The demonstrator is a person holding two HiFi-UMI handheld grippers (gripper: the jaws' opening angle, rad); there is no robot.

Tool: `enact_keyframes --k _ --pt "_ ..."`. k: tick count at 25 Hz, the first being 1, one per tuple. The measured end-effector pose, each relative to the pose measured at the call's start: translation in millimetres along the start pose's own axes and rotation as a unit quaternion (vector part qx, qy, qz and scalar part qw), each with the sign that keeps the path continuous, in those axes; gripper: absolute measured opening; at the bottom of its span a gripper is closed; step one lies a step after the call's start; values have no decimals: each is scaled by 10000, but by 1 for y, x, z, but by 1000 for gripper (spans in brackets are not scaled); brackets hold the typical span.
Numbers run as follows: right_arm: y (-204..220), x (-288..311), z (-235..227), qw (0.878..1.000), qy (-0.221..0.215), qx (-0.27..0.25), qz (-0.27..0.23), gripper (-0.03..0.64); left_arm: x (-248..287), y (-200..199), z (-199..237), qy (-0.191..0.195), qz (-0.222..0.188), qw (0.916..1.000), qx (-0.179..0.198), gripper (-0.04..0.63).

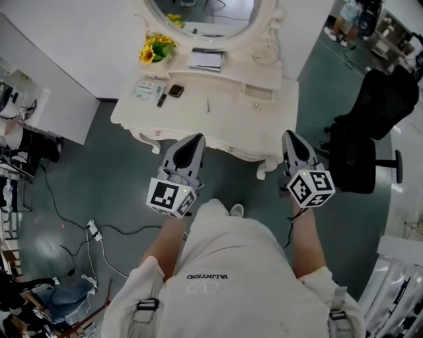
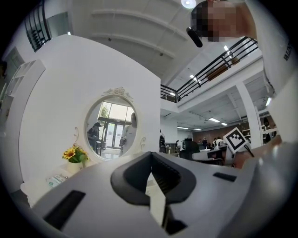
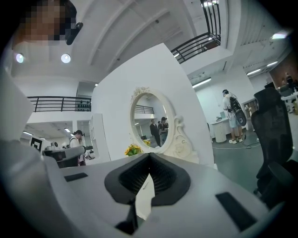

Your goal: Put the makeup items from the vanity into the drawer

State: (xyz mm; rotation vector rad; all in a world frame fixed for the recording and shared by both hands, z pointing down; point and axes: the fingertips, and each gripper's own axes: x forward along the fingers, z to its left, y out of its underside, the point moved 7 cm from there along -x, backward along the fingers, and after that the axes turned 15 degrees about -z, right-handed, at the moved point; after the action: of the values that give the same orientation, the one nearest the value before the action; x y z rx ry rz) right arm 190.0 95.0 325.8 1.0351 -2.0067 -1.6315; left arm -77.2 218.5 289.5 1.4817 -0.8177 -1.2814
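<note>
Short of table, left hand-held gripper (image 1: 194, 138): jaws together, nothing btwn them; tip aimed fwd at the table's front edge, well apart from every item. Prob. carried closed since no pick is under way yet.
Right hand-held gripper (image 1: 290, 136): same, jaws pressed together, empty; level w/ the left, tip toward the table's right corner.
Stance: person stands back from the table, both arms low at the sides. Reads as approach, not a reach.
Table (image 1: 225, 129): cream vanity; front strip bare.
Makeup items (image 1: 165, 94): grouped at back left of the top. Pale packet (image 1: 148, 88), slim dark stick (image 1: 161, 100), small dark compact (image 1: 176, 90); thin pin-like thing (image 1: 207, 105) lies apart, mid-top. Exact types too small to tell.
Drawer (image 1: 256, 96): small unit on the top's right side, nearer the right hand-held gripper; can't tell if open.
Other: sunflowers (image 1: 157, 47) back left, white pad (image 1: 206, 59) under the mirror (image 1: 205, 13), office chair (image 1: 370, 132) off to the right.
Progress: nothing moved into the drawer, judging by layout.
Next needs: step closer, open jaws before any pick.
</note>
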Motion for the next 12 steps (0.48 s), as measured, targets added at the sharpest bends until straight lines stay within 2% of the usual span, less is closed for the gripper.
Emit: enact_keyframes --k 7,12 --pt "24 27 2 9994 -202 50 264 11 5 22 24 -413 268 9988 29 3" --pt "36 55 -3 9990 -248 60 362 11 25 39 49 -532 336 9979 -139 3"
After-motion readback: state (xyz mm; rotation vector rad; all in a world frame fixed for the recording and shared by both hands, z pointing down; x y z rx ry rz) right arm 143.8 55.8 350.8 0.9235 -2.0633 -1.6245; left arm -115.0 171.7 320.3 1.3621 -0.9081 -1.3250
